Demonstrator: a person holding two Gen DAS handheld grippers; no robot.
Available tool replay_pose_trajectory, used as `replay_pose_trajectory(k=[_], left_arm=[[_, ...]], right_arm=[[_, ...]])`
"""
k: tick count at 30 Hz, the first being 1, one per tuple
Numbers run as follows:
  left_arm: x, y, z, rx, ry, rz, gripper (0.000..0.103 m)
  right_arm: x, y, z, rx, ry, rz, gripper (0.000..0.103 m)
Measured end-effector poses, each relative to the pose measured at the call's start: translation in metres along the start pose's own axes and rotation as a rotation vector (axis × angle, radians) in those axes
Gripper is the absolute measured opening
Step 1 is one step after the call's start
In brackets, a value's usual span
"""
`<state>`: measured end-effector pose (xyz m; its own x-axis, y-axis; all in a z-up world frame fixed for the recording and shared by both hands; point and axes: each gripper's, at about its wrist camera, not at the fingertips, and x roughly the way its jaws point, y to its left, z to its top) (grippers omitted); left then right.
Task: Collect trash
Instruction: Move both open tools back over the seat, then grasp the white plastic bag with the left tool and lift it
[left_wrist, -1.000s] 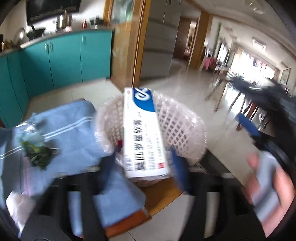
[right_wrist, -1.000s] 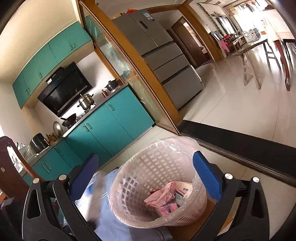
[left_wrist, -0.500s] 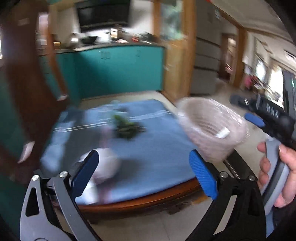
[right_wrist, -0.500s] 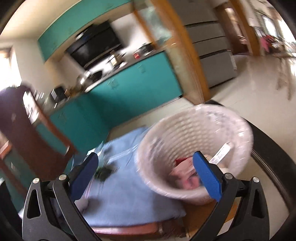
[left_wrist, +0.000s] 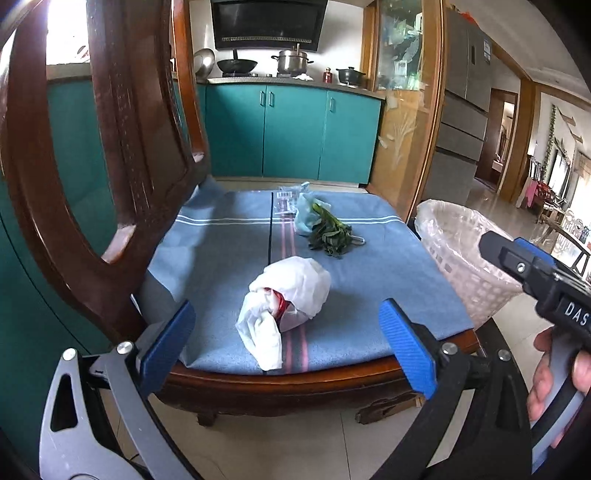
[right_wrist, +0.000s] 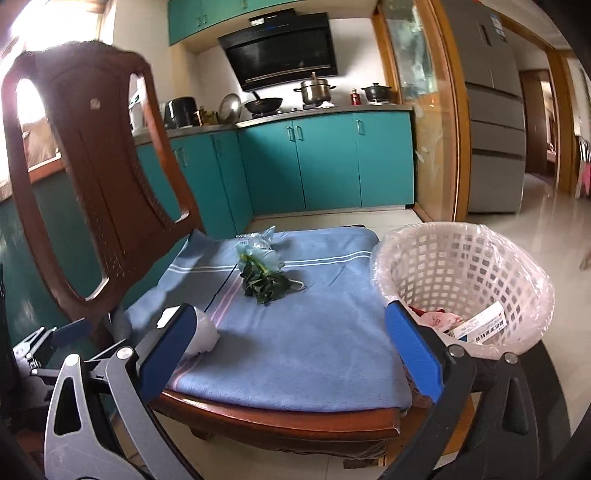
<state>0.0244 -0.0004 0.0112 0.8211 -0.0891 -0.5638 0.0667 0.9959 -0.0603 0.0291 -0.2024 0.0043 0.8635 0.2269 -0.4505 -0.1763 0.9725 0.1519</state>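
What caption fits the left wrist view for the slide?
Open left tool faces a crumpled white bag on the blue-cushioned chair, leafy scraps behind, basket right.

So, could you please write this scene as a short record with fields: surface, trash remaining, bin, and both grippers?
surface: chair seat with blue cloth
trash remaining: white plastic bag at front; leafy greens behind it; clear packet at back
bin: white basket right of seat, lined, holds pink wrappers and medicine box
left gripper: open, empty
right gripper: open, empty
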Motion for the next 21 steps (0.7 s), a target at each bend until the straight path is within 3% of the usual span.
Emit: replay_pose_trajectory(k=[21], left_arm=[[0.0092, -0.0073, -0.0028, 0.021, 0.031, -0.006, 0.099]], right_arm=[[0.0078, -0.0013, -0.0035, 0.012, 0.027, -0.007, 0.100]])
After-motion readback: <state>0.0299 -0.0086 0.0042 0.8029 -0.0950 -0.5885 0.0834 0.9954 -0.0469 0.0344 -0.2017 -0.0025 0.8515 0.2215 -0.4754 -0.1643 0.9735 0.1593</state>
